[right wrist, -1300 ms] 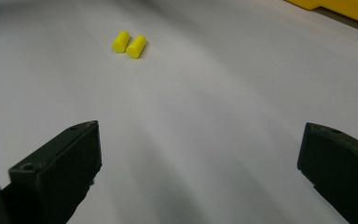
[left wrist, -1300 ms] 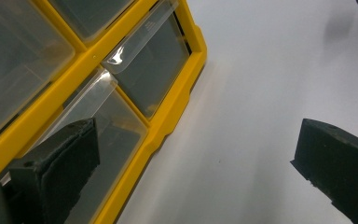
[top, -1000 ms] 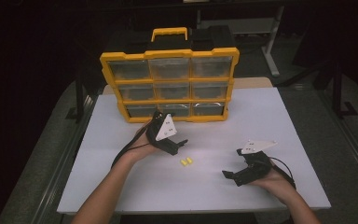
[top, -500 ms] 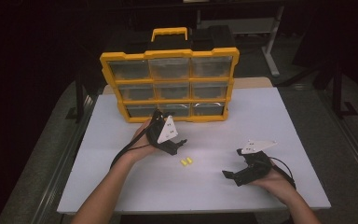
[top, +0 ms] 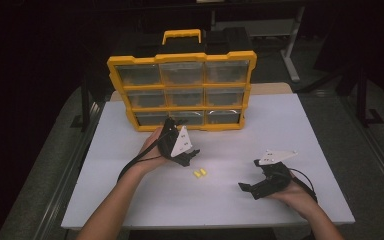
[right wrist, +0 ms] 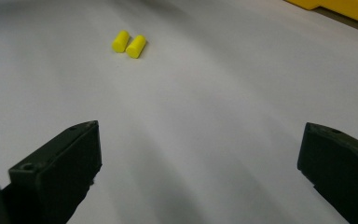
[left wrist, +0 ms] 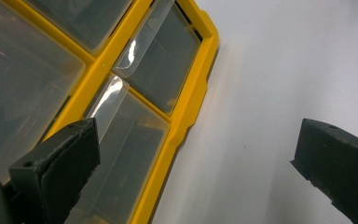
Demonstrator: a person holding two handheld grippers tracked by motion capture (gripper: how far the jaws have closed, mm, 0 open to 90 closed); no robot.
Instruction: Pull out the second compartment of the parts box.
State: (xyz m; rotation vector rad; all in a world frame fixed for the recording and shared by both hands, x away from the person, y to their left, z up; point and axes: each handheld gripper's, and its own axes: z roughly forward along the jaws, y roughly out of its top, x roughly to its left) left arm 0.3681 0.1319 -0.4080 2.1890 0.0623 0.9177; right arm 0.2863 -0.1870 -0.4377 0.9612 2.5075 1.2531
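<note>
High view overlooks the table [top: 300,125]; both gripper views skim it closely past their jaws.

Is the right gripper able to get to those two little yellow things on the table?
Probably yes. The right gripper is open and faces the two yellow pieces, with bare white table between them and nothing in the way.

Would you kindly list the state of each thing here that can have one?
Organizer: upright on the table, all nine drawers shut.
Earplugs: two, lying loose side by side on the table.
Left gripper: open, empty, near the bottom drawers.
Right gripper: open, empty, low over the table.
</note>
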